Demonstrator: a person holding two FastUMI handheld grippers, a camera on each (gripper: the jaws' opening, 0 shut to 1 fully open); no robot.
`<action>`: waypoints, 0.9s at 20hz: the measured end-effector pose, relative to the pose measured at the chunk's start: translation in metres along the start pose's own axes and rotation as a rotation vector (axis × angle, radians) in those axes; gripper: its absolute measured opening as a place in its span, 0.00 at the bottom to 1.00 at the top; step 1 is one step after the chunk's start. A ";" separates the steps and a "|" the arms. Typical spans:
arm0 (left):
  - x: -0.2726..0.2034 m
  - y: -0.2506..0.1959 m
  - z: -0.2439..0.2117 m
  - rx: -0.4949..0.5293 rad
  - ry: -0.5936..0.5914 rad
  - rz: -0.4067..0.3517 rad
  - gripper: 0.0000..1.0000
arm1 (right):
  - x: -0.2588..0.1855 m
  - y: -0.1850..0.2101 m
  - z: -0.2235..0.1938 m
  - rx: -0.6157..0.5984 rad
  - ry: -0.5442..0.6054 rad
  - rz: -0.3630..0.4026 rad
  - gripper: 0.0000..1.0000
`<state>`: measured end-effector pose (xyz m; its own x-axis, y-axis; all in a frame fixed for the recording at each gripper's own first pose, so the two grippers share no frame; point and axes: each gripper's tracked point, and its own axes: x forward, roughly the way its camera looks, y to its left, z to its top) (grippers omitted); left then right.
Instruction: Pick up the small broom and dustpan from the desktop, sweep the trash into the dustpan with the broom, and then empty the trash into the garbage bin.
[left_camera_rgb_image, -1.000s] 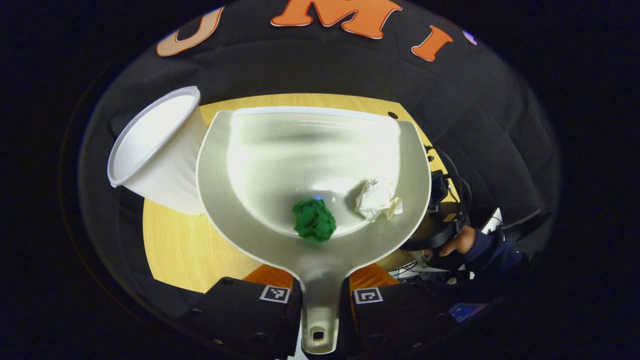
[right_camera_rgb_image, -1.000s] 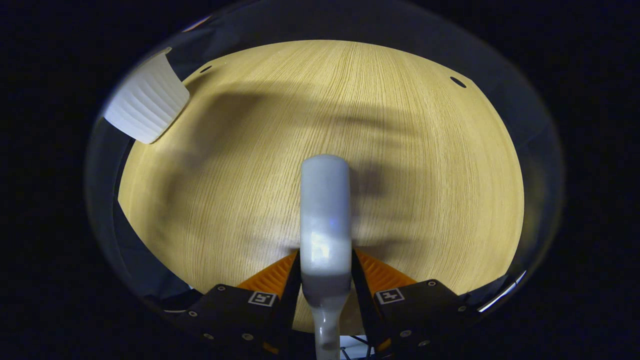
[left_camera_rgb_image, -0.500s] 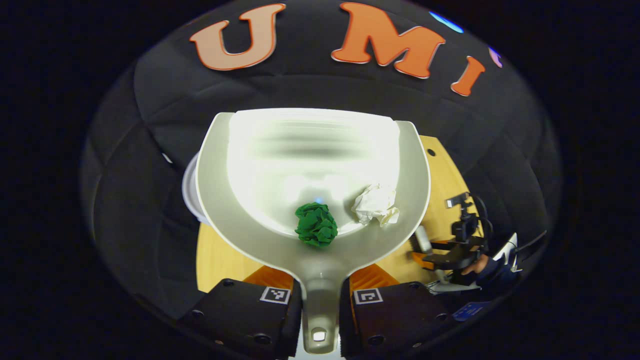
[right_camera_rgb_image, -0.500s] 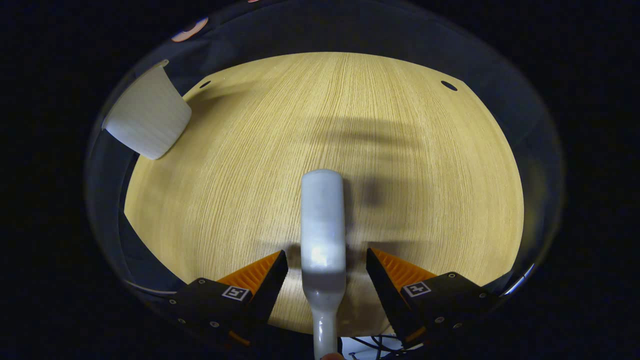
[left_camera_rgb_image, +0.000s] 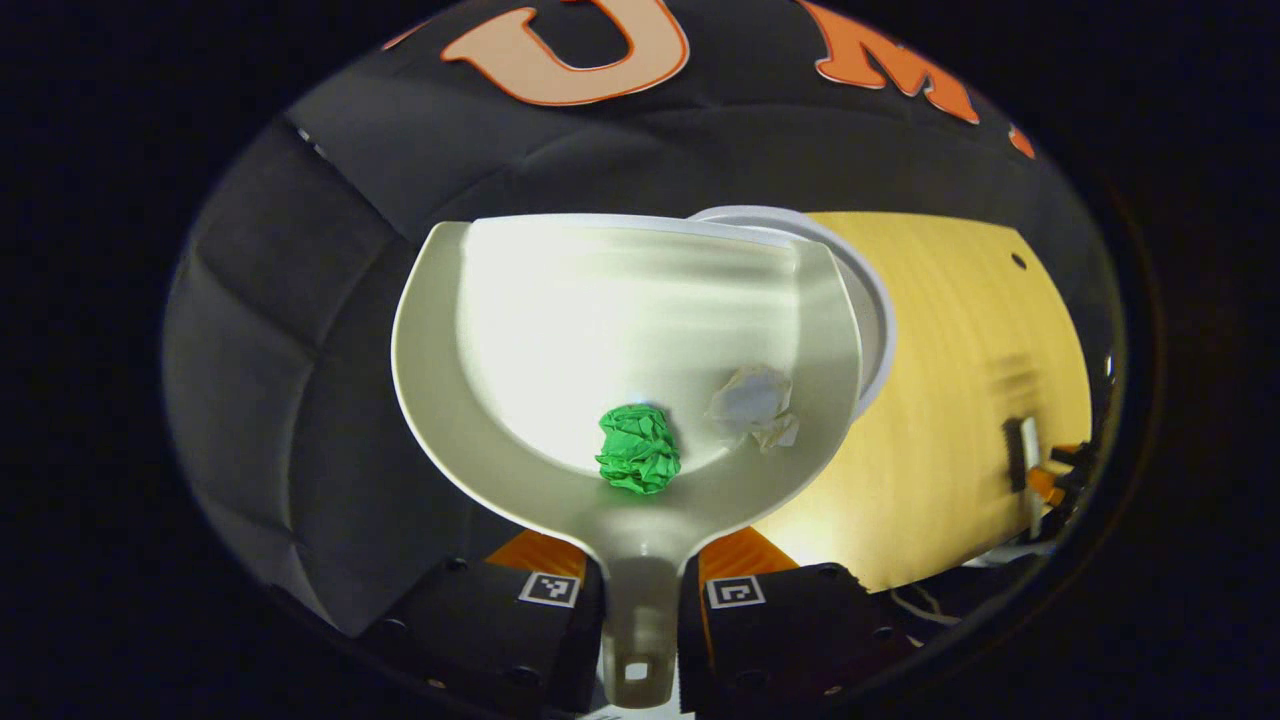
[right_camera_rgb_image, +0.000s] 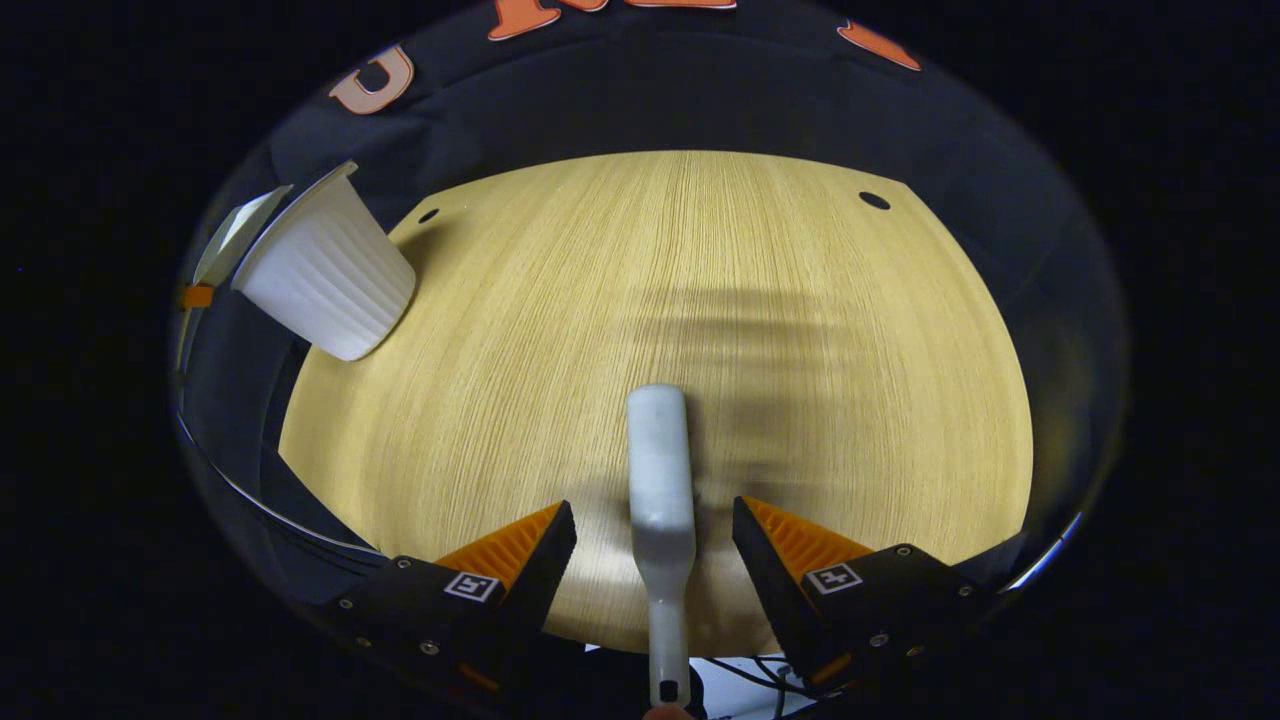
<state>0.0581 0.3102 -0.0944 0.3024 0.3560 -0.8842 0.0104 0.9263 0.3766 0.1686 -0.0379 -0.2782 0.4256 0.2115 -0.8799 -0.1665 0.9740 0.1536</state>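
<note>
Spanning the right gripper view, the wooden desk (right_camera_rgb_image: 800, 330) carries the broom (right_camera_rgb_image: 660, 480) lying flat between the spread fingers of the right gripper (right_camera_rgb_image: 655, 535), untouched. The white garbage bin (right_camera_rgb_image: 325, 275) stands at the desk's far corner. The left gripper (left_camera_rgb_image: 640, 590) clamps the dustpan (left_camera_rgb_image: 560, 330) handle; its lip overlaps the bin's rim. Green paper wad (left_camera_rgb_image: 638, 448) and white paper wad (left_camera_rgb_image: 752, 404) sit inside the pan.

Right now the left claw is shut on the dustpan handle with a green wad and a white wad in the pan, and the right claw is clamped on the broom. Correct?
Not quite. The right claw is open: in the right gripper view its fingers stand apart from the broom lying on the desktop. The rest holds: the left claw grips the dustpan handle, with the green wad and white wad inside.
</note>
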 end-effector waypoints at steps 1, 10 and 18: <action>0.008 0.006 0.006 0.052 0.008 0.034 0.32 | -0.005 0.000 0.004 0.007 -0.015 -0.001 0.95; 0.012 0.018 0.032 0.519 0.020 0.357 0.31 | -0.023 -0.019 0.011 0.049 -0.069 -0.045 0.95; 0.043 0.081 0.005 0.732 -0.016 0.585 0.31 | -0.016 -0.032 0.001 0.018 -0.021 -0.122 0.95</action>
<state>0.0769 0.4001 -0.1010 0.4621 0.7343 -0.4972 0.4480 0.2906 0.8455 0.1681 -0.0725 -0.2683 0.4599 0.0927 -0.8831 -0.0964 0.9939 0.0542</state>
